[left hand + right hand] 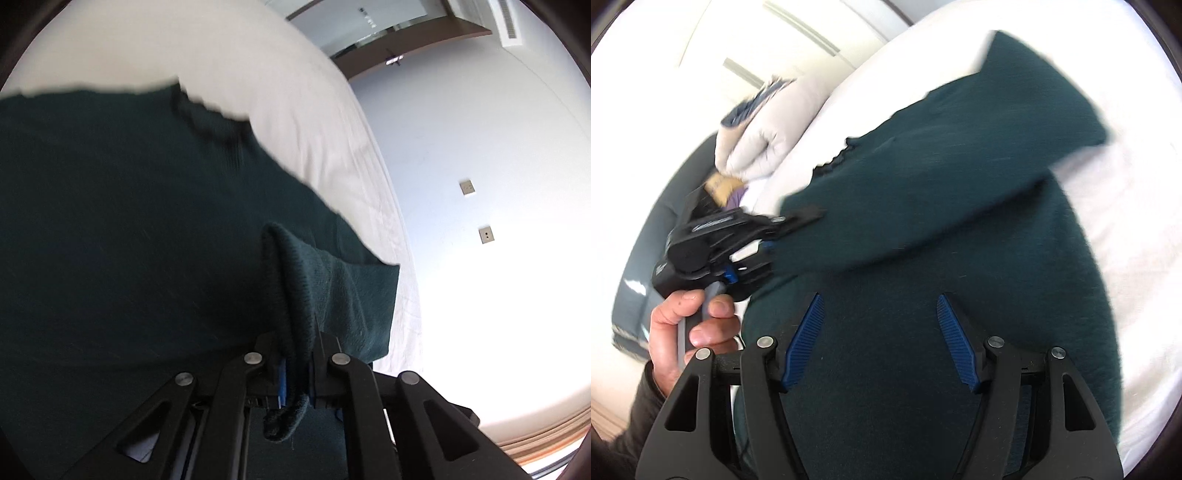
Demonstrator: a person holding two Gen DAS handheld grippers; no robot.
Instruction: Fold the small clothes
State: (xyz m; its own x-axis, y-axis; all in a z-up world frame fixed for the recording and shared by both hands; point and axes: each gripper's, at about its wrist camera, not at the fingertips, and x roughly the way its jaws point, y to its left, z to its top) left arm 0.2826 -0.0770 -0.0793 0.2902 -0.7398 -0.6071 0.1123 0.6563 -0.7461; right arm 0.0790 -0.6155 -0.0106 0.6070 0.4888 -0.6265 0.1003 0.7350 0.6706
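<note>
A dark green knitted garment [129,221] lies spread on a white bed [303,96]. My left gripper [295,347] is shut on a ribbed edge of it, and a fold of knit stands up between the jaws. In the right wrist view the same garment [942,184] has one part folded across its body. My right gripper [881,325] hovers over the cloth, open, its blue pads [805,339] wide apart with nothing pinched. The left gripper [790,225] shows there too, held by a hand [690,325] and biting the garment's left edge.
A pale bundle of clothes [757,125] with blue, tan and purple bits lies at the bed's far left. Beside the bed sits a blue-grey cushion [653,236]. A white wall with sockets [467,188] runs along the bed's other side.
</note>
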